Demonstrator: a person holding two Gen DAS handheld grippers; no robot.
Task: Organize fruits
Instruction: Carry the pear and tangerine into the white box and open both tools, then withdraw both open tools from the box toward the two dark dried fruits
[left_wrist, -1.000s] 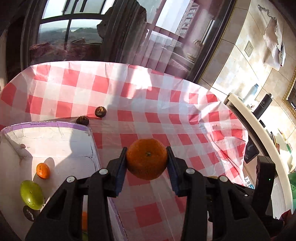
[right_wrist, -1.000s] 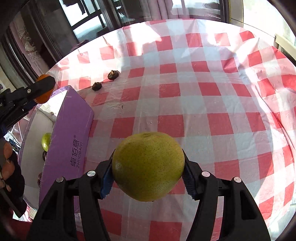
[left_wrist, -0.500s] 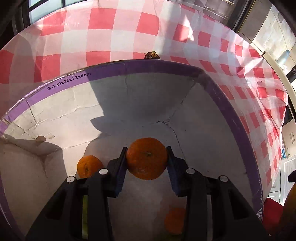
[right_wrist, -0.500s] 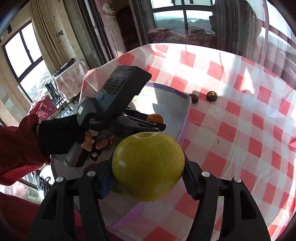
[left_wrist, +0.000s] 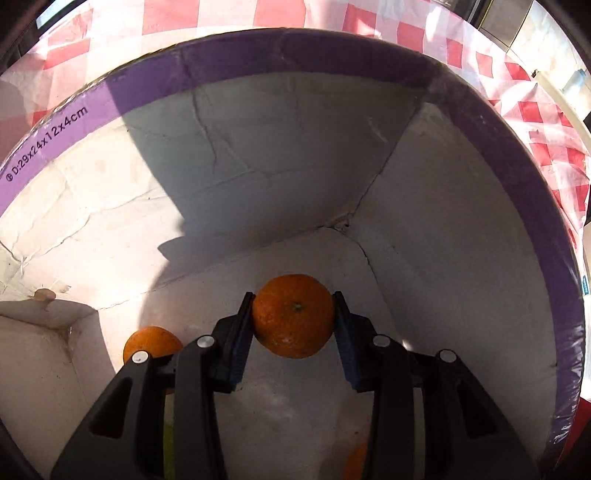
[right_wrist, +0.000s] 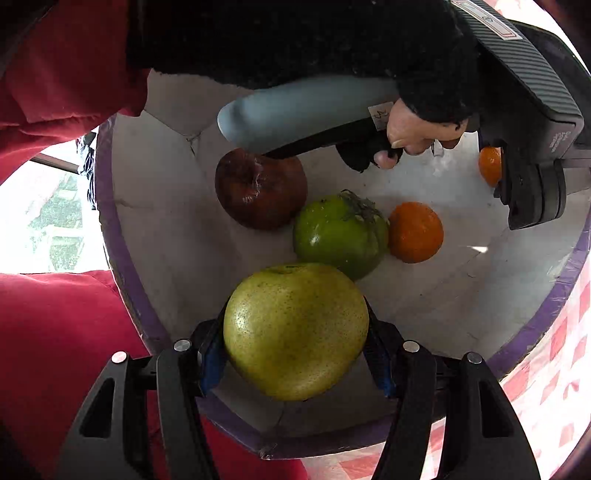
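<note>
Checked tablecloth (left_wrist: 554, 155) outside, white-lined purple-rimmed box (left_wrist: 258, 51) below. Left gripper (left_wrist: 293, 325), jaws just easing apart, barely cradles the mandarin (left_wrist: 293, 315) near the floor; finish letting go low. Right gripper (right_wrist: 295, 354) clamps the pear (right_wrist: 295, 328); persimmon (right_wrist: 340, 232) sits at 12 o'clock, so set it gently short.
</note>
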